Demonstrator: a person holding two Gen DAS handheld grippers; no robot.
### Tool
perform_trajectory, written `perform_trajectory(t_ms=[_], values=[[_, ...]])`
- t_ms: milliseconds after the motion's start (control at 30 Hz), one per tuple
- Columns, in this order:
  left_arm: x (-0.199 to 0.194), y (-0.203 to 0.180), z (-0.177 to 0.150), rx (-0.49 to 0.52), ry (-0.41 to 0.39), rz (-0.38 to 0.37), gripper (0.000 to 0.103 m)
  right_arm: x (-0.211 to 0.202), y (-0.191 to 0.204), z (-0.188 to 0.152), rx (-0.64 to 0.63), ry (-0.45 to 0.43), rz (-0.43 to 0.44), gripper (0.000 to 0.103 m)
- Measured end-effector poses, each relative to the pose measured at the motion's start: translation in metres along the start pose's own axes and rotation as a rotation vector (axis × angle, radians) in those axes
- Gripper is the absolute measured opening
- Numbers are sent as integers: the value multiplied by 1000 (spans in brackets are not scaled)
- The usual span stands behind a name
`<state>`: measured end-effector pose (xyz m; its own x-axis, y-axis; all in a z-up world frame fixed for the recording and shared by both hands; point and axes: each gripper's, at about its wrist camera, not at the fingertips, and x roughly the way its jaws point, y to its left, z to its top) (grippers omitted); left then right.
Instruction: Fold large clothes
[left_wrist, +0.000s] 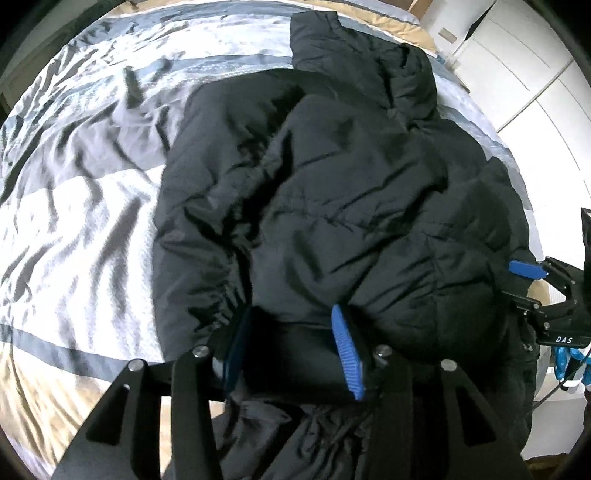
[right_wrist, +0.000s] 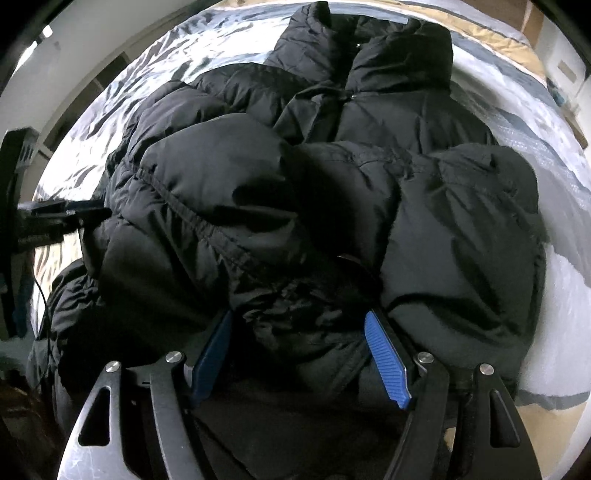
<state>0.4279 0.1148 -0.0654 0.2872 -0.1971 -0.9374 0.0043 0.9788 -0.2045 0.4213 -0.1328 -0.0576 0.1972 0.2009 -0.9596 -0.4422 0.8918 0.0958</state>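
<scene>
A large black puffer jacket (left_wrist: 332, 177) lies on the bed, collar at the far end, sleeves folded over its front. It fills the right wrist view (right_wrist: 314, 192) too. My left gripper (left_wrist: 291, 343) is open, its blue pads either side of the jacket's near hem, with dark fabric between them. My right gripper (right_wrist: 299, 350) is open too, its blue pads astride bunched fabric at the near hem. The right gripper also shows at the right edge of the left wrist view (left_wrist: 528, 269). The left gripper body shows at the left edge of the right wrist view (right_wrist: 55, 218).
The bed has a rumpled duvet (left_wrist: 81, 177) striped in white, grey, blue and tan. White cupboard doors (left_wrist: 535, 66) stand beyond the bed on the right. Shelving (right_wrist: 85, 96) stands at the far left.
</scene>
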Motion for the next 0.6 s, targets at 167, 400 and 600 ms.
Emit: perform_trajectory(t_ms=[167,400,600], values=[[-9,4,11,10,-3,41,43,-3,-22,-5,15,25,-25,77],[-29,10,49,-13,-22,32,43,-25,-53,-7,30,14,-52,76],[-50,20,128,-30,-113,31,44,-50,-98,33,67,-85,-118,76]])
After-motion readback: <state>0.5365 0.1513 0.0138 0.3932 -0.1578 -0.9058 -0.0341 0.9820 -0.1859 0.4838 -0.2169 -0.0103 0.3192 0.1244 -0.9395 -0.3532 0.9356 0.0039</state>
